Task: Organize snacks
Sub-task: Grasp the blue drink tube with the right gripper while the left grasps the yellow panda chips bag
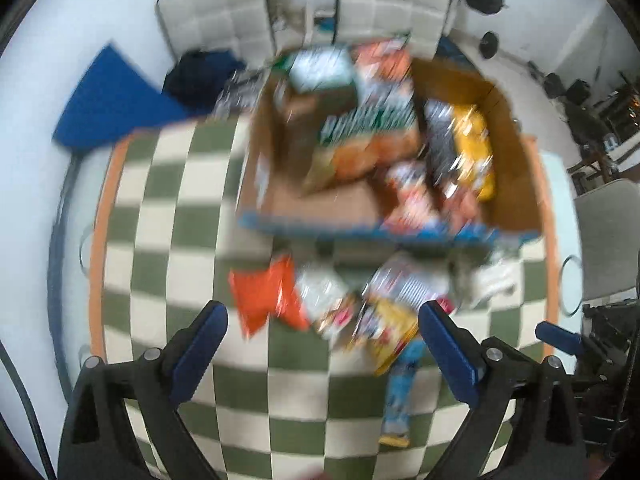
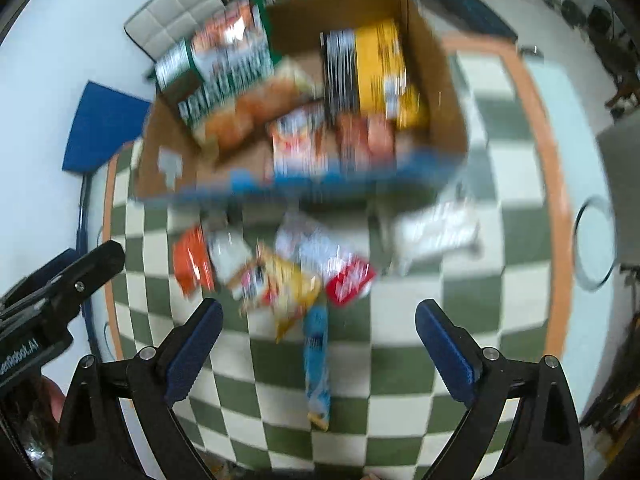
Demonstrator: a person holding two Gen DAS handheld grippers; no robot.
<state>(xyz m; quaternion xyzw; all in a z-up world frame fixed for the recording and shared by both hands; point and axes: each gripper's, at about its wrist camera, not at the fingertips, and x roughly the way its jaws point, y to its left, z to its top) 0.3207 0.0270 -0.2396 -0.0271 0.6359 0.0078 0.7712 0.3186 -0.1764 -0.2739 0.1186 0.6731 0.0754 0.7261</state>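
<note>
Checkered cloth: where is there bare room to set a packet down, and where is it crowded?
Bare: the checkered cloth right of the long blue packet, and its left side beside the cardboard box. Crowded: the loose snack pile in front of the box.

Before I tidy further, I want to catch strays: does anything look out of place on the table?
Yes. Several snack packs lie loose in a jumble on the checked cloth in front of the box, not inside it. A long blue pack lies apart, nearest the open claws. Blur hides any damage.
</note>
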